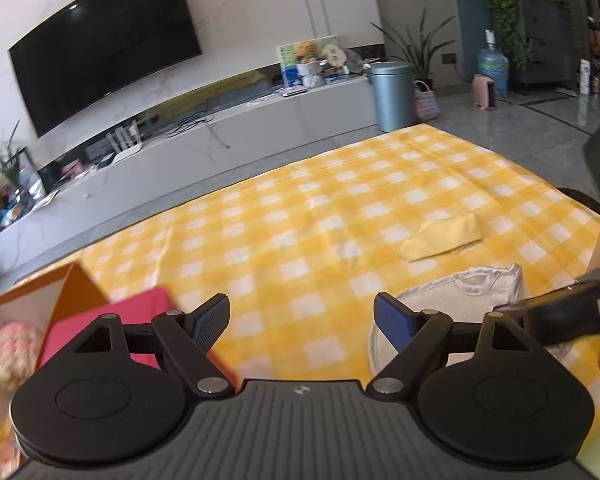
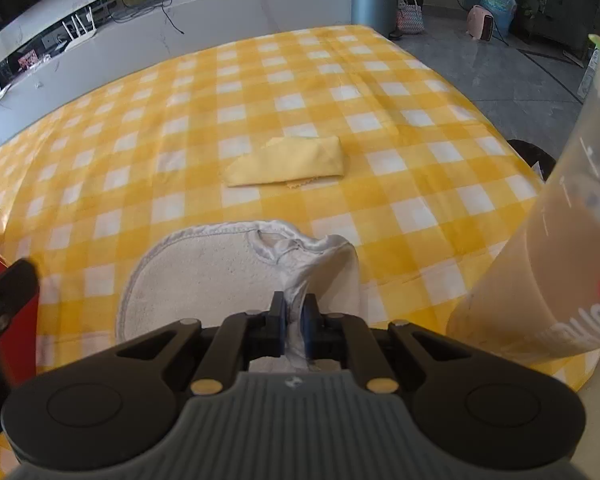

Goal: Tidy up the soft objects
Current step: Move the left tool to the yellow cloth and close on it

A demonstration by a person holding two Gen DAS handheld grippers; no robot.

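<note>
White bib pinched at its neck edge, orange box off to the left.

The orange box (image 1: 40, 300) sits at the surface's left edge, already holding a pink fluffy item (image 1: 14, 344) and a red cloth (image 1: 140, 320). The left gripper (image 1: 302, 322) hovers beside it, jaws apart and empty. The white bib (image 2: 204, 276) lies flat just right of it, rounded end toward the box; the right gripper (image 2: 294, 320) has its jaws clamped on the bib's satin neck edge, lifted into a ridge. The folded yellow cloth (image 2: 288, 162) waits farther out, long axis crosswise, nearer the right hand, I judge.
</note>
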